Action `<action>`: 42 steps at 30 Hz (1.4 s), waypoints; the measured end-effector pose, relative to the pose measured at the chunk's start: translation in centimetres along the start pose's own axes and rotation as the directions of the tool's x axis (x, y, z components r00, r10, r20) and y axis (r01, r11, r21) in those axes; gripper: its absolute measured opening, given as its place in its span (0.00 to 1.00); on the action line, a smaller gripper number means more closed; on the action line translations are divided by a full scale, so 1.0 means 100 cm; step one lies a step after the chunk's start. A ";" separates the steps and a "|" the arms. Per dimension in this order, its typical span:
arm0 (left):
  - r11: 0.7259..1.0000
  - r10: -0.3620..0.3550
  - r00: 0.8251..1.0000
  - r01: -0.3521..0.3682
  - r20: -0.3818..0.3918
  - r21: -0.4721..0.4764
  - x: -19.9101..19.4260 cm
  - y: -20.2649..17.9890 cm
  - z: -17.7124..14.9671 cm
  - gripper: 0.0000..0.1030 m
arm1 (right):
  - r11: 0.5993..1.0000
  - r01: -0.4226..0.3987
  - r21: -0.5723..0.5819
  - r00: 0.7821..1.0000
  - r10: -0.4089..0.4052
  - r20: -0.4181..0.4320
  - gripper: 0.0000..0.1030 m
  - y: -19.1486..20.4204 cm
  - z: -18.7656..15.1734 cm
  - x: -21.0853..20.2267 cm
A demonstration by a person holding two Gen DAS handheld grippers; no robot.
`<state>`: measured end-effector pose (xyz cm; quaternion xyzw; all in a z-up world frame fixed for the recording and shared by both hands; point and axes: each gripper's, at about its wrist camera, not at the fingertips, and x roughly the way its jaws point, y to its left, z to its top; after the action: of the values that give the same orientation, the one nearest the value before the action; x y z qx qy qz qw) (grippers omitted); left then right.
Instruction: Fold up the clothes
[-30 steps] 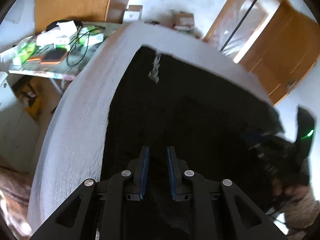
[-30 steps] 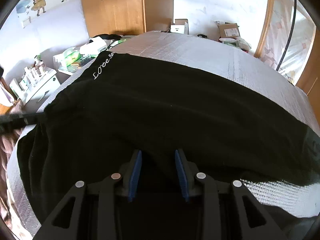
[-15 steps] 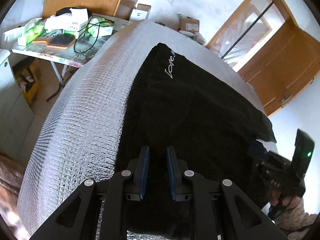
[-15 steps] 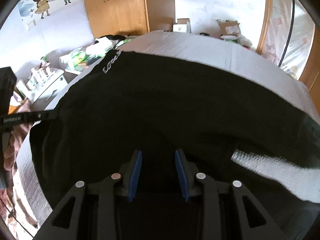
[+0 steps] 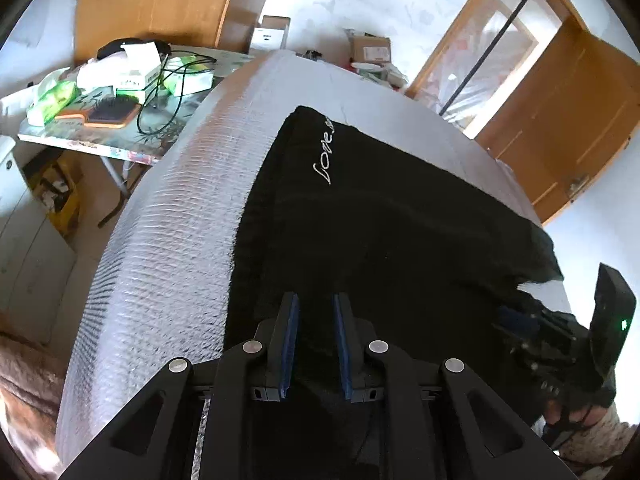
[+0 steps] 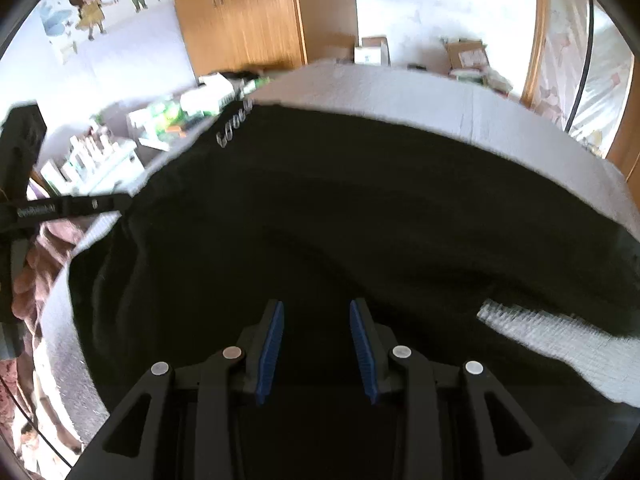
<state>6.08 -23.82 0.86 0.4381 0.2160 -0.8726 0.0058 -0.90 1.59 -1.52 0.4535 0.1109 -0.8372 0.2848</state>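
- The black garment (image 5: 400, 248) is running under the left hand-held gripper (image 5: 314, 344) and out past the bottom edge, so its near hem is staying out of sight.
- Dark cloth between the blue pads (image 5: 289, 344) is blending with the shadow; a grip is not showing either way.
- The right-wrist view is smearing, leaving the white lettering (image 6: 234, 128) unreadable.
- The hand (image 5: 576, 420) on the right hand-held gripper (image 6: 316, 348) is getting cut off at the frame's corner.

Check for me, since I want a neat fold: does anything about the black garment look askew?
Yes. The black garment lies rumpled, with diagonal creases across its middle, and near its right edge a patch of the silver quilted cover shows through between dark folds.
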 end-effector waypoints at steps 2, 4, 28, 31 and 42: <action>1.000 -0.002 1.000 0.002 0.004 0.002 0.003 -0.001 0.005 0.18 | 0.999 0.005 -0.036 1.000 -0.005 -0.006 0.34 0.006 -0.001 -0.001; 1.000 -0.006 1.000 0.006 0.015 0.001 0.003 -0.001 0.011 0.18 | 0.999 -0.005 -0.036 1.000 0.005 -0.005 0.34 0.004 0.001 -0.002; 0.992 -0.008 0.993 -0.007 0.118 0.127 0.013 -0.043 0.090 0.18 | 0.993 0.103 -0.057 0.990 -0.097 0.103 0.34 -0.001 0.063 -0.020; 0.989 -0.002 0.993 -0.017 0.122 0.149 0.016 -0.047 0.096 0.18 | 0.992 0.106 -0.062 0.988 -0.098 0.117 0.34 -0.001 0.070 -0.020; 0.965 0.059 0.996 -0.074 0.064 0.253 0.057 -0.044 0.122 0.18 | 0.990 0.114 -0.083 0.973 -0.094 0.211 0.34 -0.044 0.122 -0.006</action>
<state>-7.60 -23.45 4.52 0.4177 0.0868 -0.9043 -0.0153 -11.70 0.01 5.48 0.3437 0.1441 -0.8873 0.2717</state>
